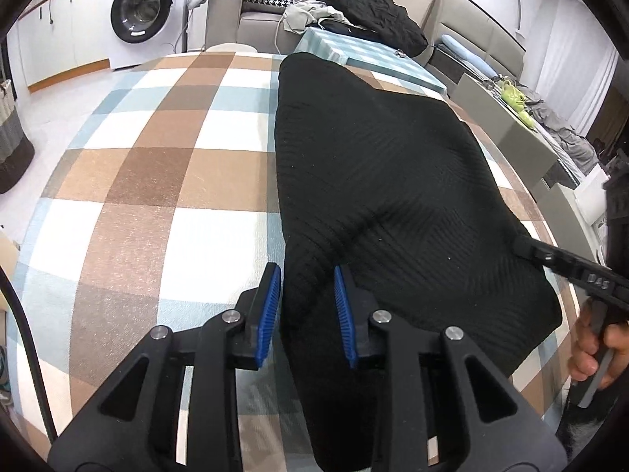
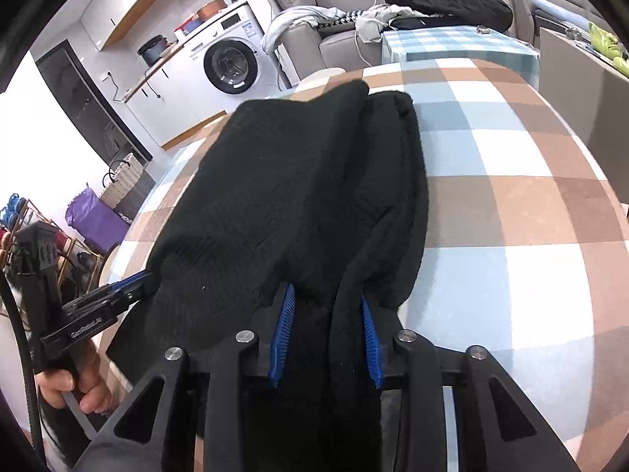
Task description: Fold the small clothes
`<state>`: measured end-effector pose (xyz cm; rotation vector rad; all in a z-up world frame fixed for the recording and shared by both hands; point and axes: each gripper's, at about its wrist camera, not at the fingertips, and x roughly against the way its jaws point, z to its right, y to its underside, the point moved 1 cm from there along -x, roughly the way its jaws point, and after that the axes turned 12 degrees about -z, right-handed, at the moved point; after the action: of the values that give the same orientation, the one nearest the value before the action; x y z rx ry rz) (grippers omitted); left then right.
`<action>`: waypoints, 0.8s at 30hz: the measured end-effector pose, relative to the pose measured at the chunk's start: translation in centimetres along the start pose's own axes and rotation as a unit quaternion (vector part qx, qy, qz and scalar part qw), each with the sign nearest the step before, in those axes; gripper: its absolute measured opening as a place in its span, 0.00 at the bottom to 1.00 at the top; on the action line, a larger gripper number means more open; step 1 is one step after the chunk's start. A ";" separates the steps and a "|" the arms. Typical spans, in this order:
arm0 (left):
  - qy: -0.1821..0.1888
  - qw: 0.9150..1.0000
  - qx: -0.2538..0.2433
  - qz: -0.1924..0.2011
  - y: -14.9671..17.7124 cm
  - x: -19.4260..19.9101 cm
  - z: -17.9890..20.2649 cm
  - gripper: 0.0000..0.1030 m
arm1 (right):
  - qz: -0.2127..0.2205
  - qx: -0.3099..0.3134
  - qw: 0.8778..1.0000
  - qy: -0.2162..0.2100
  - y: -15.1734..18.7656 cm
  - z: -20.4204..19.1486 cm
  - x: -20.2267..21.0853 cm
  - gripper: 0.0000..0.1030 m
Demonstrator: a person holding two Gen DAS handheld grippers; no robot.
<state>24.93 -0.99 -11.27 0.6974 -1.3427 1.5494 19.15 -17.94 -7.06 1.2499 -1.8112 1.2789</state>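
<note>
Here my left gripper has its blue pads narrowed onto the near edge of the black knit garment, cloth bunched between them at the bottom centre of the left wrist view. My right gripper likewise pinches a thick fold of the same garment at the bottom centre of its own view. The garment runs up the middle of both frames across the checked tablecloth. A washing machine stands at the upper left.
</note>
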 end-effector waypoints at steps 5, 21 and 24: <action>-0.001 1.000 -0.005 0.005 0.3 0.8 0.5 0.23 | 0.023 0.020 0.999 -0.020 1.8 0.0 3.6 0.40; 0.026 0.996 -0.090 0.002 3.7 2.5 6.2 0.59 | -0.025 0.098 0.994 -0.026 4.7 -1.9 1.8 0.47; 0.016 0.995 -0.102 -0.008 4.2 1.7 6.8 0.59 | -0.025 0.088 0.995 -0.048 4.4 -1.4 1.3 0.32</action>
<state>19.41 -6.88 -9.95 0.5511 -1.4439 1.3814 14.54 -16.63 -7.13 1.4644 -1.7516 1.3973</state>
